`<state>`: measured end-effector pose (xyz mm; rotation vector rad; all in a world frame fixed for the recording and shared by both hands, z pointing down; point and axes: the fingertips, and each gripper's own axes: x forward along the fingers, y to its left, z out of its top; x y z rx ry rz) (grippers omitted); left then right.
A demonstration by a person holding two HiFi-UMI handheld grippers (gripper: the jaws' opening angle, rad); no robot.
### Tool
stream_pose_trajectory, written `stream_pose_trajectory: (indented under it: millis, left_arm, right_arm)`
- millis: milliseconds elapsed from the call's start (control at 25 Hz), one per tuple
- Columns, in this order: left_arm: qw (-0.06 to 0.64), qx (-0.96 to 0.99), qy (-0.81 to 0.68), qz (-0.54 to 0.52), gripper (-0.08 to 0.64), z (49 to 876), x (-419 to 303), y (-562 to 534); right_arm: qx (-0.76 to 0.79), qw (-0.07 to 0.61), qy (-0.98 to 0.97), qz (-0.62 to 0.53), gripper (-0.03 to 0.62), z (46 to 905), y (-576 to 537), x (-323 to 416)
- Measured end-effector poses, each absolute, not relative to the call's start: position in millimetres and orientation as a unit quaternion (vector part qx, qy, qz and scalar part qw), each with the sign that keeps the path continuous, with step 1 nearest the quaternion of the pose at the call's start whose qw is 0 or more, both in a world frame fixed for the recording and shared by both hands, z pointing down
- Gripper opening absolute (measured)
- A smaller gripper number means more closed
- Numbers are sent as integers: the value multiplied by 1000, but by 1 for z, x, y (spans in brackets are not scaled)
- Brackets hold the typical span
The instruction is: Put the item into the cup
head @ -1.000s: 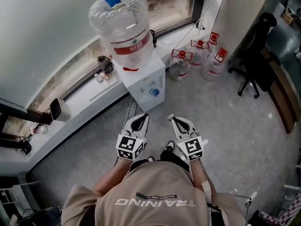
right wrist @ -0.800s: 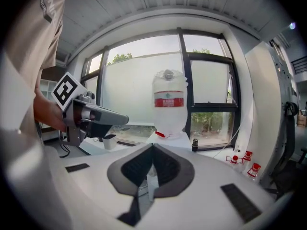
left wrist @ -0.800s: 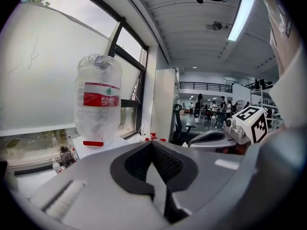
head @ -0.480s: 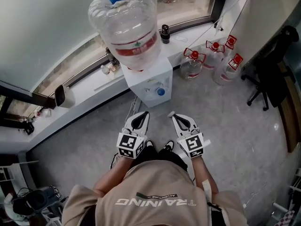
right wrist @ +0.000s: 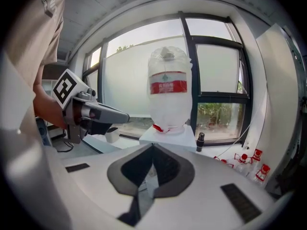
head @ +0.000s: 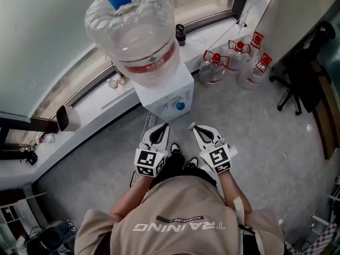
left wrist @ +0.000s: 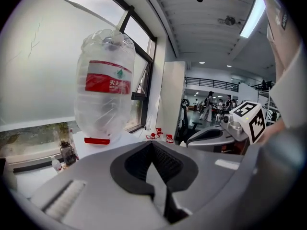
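My left gripper [head: 160,128] and right gripper [head: 193,127] are held side by side in front of my waist, both pointing at a white water dispenser [head: 169,93]. In the left gripper view the left gripper [left wrist: 152,145] is shut with nothing between its pads. The right gripper [right wrist: 153,146] is shut and empty too. A white cup-like container [head: 68,121] stands on the window sill at the left, also seen as a small white container [right wrist: 111,134]. No loose item shows in any view.
A large clear water bottle [head: 137,33] sits upside down on the dispenser. A dark small bottle [head: 180,34] stands on the sill [head: 101,105]. Three red-capped jugs [head: 234,62] stand on the grey floor at the right, with a black office chair [head: 304,70] beyond.
The dispenser and bottle have drifted left and closer in the head view as I step toward them. Both grippers stay shut and keep their pose in front of me.
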<state>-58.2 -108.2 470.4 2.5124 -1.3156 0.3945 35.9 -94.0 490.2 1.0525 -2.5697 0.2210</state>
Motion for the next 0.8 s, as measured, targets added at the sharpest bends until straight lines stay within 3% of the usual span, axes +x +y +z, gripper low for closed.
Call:
stream_pose_trajectory:
  millis: [400,800]
  left_arm:
    - [137,894,-403,139,7,479,-62,-162]
    - [169,881,-406,173,7,520,-36,-179]
  right_arm:
    - [413,197,-885,92,12,504,-148,29]
    - [385,209,-886,152,12,576,-171,39]
